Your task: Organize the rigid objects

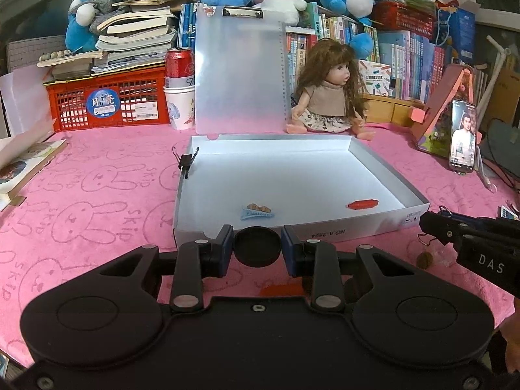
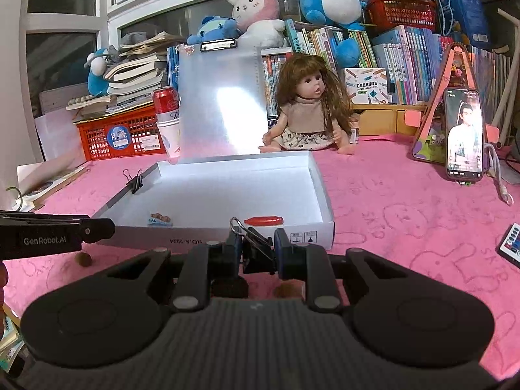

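My left gripper [image 1: 257,247] is shut on a round black cap [image 1: 257,251], held just in front of the near wall of a shallow white box [image 1: 325,234]. My right gripper [image 2: 257,249] is shut on a black binder clip [image 2: 255,247] near the same wall [image 2: 201,242]. Inside the box lie a red clip [image 1: 363,203] [image 2: 264,220] and a blue hair clip with brown beads [image 1: 256,212] [image 2: 160,219]. Another binder clip [image 1: 186,162] [image 2: 135,179] grips the box's left wall. A small brown disc [image 1: 425,260] [image 2: 85,258] rests on the pink cloth between the grippers.
A pink cloth [image 1: 97,201] covers the table. Behind the box stand a clipboard [image 1: 240,71], a doll [image 1: 328,97], a red crate [image 1: 107,104], a can on paper cups [image 1: 178,65] and shelves of books. A phone [image 2: 463,136] leans at the right; a remote [image 2: 511,242] lies near the right edge.
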Tool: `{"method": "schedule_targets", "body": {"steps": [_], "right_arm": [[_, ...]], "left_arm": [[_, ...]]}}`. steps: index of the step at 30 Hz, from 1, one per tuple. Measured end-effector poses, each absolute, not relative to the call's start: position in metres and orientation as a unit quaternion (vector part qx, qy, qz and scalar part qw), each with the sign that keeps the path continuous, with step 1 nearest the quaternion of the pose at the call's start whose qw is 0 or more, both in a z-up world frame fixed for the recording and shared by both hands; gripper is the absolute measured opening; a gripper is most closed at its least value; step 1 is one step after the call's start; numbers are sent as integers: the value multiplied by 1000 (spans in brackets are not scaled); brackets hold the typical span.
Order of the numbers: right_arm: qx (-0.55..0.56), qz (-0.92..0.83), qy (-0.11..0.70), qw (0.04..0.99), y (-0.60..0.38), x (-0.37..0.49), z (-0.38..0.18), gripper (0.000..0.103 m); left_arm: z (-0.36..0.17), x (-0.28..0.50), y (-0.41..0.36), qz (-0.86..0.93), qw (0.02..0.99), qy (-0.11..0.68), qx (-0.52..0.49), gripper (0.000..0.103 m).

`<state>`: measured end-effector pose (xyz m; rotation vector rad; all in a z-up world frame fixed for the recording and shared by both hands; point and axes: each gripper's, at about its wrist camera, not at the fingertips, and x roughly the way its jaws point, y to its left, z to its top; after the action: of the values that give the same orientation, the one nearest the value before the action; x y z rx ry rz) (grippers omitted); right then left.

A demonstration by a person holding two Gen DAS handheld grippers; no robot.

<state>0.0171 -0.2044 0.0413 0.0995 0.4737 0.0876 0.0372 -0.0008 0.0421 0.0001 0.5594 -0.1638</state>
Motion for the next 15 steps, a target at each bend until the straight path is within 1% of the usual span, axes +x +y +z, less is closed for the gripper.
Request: {"method": "schedule_targets", "body": {"steps": [15], "right_arm": [[61,41,243,967,-207,42,52,25]], "left_arm": [[51,66,-5,-93,951,296,-16,30]]}}
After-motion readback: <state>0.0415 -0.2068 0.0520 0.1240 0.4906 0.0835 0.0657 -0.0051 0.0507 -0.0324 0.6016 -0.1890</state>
